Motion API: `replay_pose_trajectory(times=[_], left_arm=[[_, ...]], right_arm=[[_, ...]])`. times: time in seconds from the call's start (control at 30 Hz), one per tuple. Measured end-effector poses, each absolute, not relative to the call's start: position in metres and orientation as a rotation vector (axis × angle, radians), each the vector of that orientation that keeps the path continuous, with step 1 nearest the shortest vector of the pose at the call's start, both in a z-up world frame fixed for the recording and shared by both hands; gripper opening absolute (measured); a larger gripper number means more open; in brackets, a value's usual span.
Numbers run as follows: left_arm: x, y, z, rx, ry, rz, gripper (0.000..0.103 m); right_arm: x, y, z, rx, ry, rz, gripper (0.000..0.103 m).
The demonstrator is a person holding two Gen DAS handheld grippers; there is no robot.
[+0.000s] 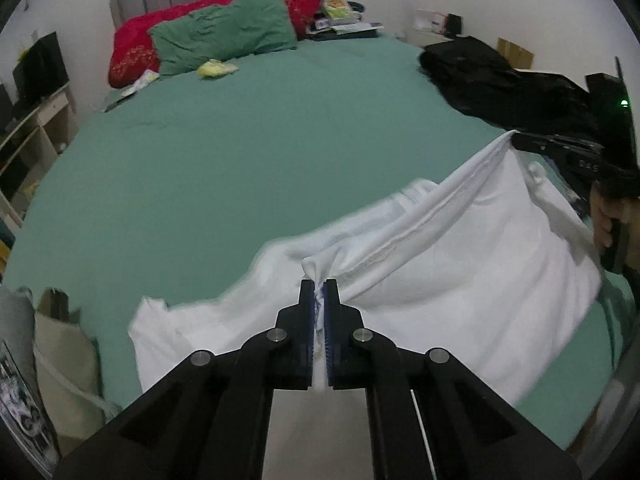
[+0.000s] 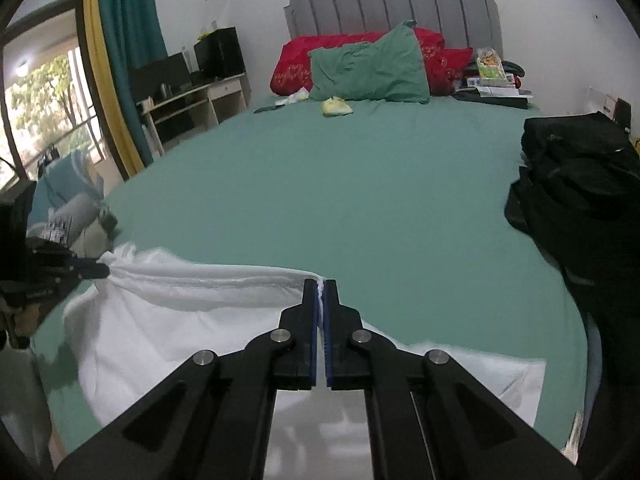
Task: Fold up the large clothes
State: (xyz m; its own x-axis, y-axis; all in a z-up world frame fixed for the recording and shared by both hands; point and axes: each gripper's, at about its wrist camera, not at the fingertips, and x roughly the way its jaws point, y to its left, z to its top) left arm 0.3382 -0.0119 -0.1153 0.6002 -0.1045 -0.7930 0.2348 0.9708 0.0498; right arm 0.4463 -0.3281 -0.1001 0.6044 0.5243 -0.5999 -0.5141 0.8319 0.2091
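Note:
A large white garment [image 1: 460, 248] hangs over the near edge of the green bed [image 1: 260, 160]. My left gripper [image 1: 319, 286] is shut on a bunched part of its upper edge. My right gripper [image 2: 319, 286] is shut on the other end of that edge. The edge is stretched between both grippers above the bed. In the left wrist view the right gripper [image 1: 516, 138] shows at the right, pinching the cloth. In the right wrist view the left gripper [image 2: 105, 270] shows at the left, pinching the white garment [image 2: 180, 320]. The rest of the cloth droops below.
A pile of black clothes [image 2: 580, 184] lies on the bed's right side. A green pillow [image 2: 368, 68] and red pillows [image 2: 296, 68] lie at the headboard, with a yellow cloth [image 2: 338, 106] and clutter. A desk [image 2: 196, 100] stands left of the bed. Bags [image 1: 64, 360] stand at the near left.

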Motion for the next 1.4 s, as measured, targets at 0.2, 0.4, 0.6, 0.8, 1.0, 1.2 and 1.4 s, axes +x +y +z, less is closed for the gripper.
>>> replay_pose_trajectory(times=[0.2, 0.4, 0.6, 0.8, 1.0, 1.2, 1.4], left_arm=[[0.394, -0.006, -0.131, 0.169, 0.921, -0.139, 0.006], [0.431, 0.017, -0.150, 0.087, 1.004, -0.025, 0.051], [0.396, 0.039, -0.117, -0.033, 0.928, -0.032, 0.054], [0.374, 0.015, -0.152, 0.038, 1.157, -0.221, 0.054], [0.393, 0.031, -0.183, 0.038, 1.161, 0.019, 0.055], [0.427, 0.046, -0.181, 0.085, 1.056, 0.223, 0.058], [0.448, 0.094, -0.154, 0.099, 0.987, 0.416, 0.058]], right_arm=[[0.482, -0.319, -0.122, 0.020, 0.750, 0.547, 0.003], [0.504, -0.337, -0.148, 0.019, 0.814, 0.337, 0.014], [0.490, -0.369, -0.121, 0.137, 0.775, 0.382, 0.044], [0.463, -0.356, -0.126, 0.383, 0.922, 0.942, 0.058], [0.464, -0.337, -0.169, 0.138, 1.059, 0.711, 0.059], [0.479, -0.337, -0.172, 0.064, 0.946, 0.480, 0.059], [0.474, -0.364, -0.154, 0.024, 0.840, 0.266, 0.059]])
